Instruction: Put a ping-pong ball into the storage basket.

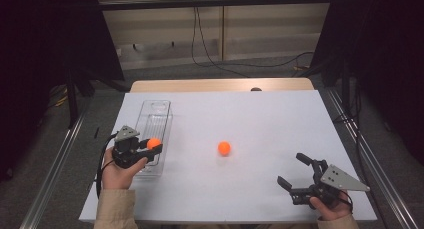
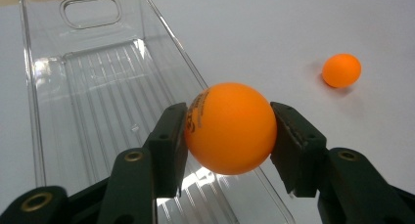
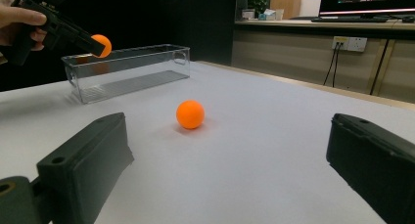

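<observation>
On my left, the left gripper (image 1: pixel 150 149) is clamped on a glossy orange table-tennis ball (image 2: pixel 230 128), a jaw pressed to each side, with faint dark print showing on the ball's left flank. What the coming move turns on, as I read it, is where that ball hangs relative to the clear ribbed plastic bin (image 1: pixel 155 120): in the left gripper view it sits right over the bin's near right-hand wall, at the near end, so I judge only a small shift inward puts it above the floor before letting go. The bin's long axis runs away from me up the white table (image 1: pixel 260 114), with a handle cut-out at its far end; it looks empty.

Moving right, a second orange ball (image 1: pixel 224 148), matte-looking and plain, rests on the bare table well apart from the bin, roughly midway between my two hands. In the right gripper view it lies straight ahead between the jaws.

Farthest right, the right gripper (image 1: pixel 295 175) is spread wide, holding nothing, low by the near table edge and pointing towards that loose ball. I'd count the right hand as the one free to take it.
</observation>
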The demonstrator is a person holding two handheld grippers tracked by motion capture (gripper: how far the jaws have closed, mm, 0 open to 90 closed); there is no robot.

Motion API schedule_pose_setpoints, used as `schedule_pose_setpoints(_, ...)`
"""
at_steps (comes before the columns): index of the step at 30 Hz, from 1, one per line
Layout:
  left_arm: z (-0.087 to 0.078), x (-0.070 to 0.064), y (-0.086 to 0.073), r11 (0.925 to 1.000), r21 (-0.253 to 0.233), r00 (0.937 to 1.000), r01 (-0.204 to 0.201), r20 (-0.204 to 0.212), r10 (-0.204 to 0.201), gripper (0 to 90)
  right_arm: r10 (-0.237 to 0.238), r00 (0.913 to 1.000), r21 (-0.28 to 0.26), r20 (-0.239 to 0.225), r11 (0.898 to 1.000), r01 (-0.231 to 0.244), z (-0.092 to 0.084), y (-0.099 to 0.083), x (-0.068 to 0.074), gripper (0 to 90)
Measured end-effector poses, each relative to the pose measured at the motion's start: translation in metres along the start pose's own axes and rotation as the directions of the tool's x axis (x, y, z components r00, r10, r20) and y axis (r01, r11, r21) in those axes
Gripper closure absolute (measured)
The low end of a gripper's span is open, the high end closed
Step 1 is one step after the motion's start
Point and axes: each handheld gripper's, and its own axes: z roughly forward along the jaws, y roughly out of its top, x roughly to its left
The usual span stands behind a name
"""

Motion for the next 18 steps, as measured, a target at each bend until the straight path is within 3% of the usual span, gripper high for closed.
schedule_pose_setpoints(18,0.001,0.0063,-0.0041,0.9999,0.004,0.9994,0.011,-0.033,-0.011,50.7,-0.001,1.0,-0.002,-0.001,1.0,0.001,0.0001,0.0001,0.0002,1.6)
